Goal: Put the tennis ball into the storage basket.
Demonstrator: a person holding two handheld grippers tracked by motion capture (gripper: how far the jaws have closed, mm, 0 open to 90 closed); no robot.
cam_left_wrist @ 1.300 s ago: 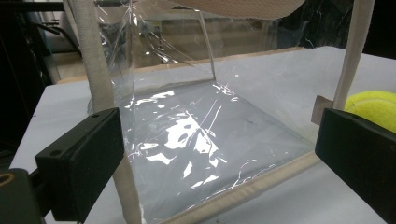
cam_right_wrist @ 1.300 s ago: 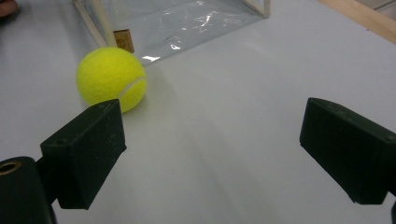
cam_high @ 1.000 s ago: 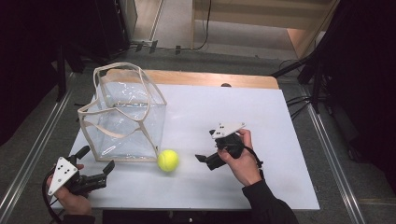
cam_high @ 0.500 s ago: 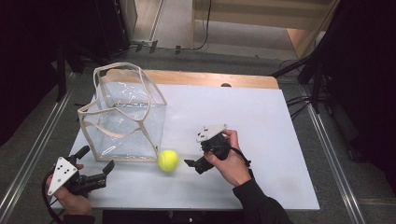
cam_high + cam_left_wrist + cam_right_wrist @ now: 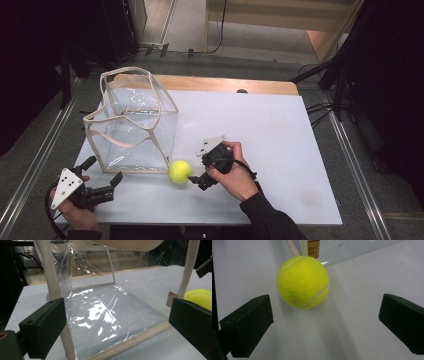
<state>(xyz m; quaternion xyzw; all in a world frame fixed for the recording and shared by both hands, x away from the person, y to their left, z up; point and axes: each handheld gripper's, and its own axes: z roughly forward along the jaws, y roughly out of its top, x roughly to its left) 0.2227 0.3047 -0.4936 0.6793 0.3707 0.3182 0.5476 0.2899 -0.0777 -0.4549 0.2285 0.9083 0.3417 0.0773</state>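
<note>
Ball (image 5: 179,171), yellow-green, on white table (image 5: 280,140), just beside front corner of clear bag (image 5: 132,127). Right gripper (image 5: 194,180) close behind ball, jaws spread wide, nothing held; ball sits just ahead of the gap. Left gripper (image 5: 102,175) at table's near left edge, jaws apart, empty, facing the bag.

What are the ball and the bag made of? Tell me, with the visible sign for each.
Ball: likely felt over rubber; fuzzy matte yellow-green nap with a pale curved seam.
Bag: seemingly clear soft plastic film, glossy and creased with glare; its trim and handles look like beige woven fabric.
</note>
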